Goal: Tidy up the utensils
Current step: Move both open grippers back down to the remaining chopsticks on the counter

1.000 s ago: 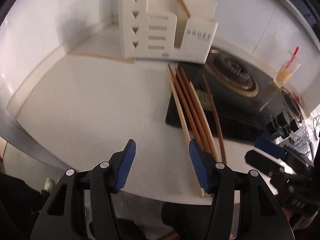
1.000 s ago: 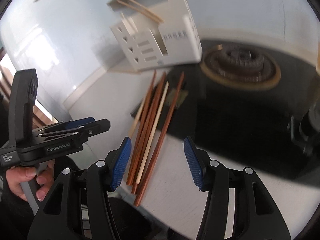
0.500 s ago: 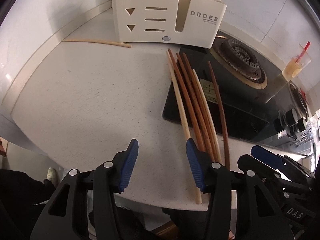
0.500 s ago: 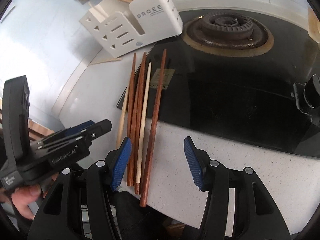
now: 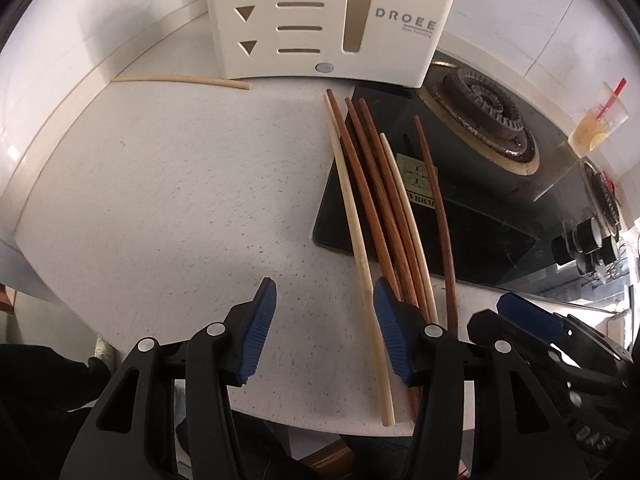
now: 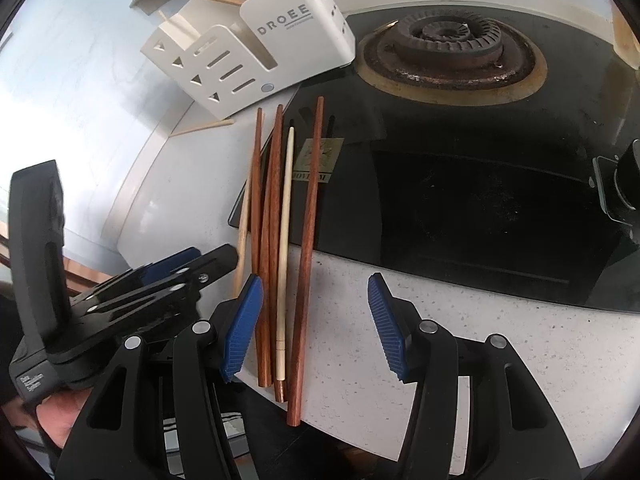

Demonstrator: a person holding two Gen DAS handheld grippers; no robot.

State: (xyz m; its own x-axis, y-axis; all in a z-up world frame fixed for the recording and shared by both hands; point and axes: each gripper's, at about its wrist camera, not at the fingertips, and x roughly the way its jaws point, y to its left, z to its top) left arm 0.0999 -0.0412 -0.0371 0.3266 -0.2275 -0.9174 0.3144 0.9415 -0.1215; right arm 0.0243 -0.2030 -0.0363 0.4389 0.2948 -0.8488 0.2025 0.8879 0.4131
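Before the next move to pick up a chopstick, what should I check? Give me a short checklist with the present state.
1. Left gripper jaws apart, nothing between the pads: ok.
2. Right gripper jaws apart, not pressing the chopsticks: ok.
3. Chopsticks lie separated for a single pick: not ok, they are bunched.
4. Chopstick ends overhang the counter edge for access: ok.
5. Holder upright: ok.
6. Free room inside holder: cannot tell.

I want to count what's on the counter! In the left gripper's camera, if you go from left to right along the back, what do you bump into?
Lone pale chopstick → white utensil holder → stove burner → plastic cup with a red straw.
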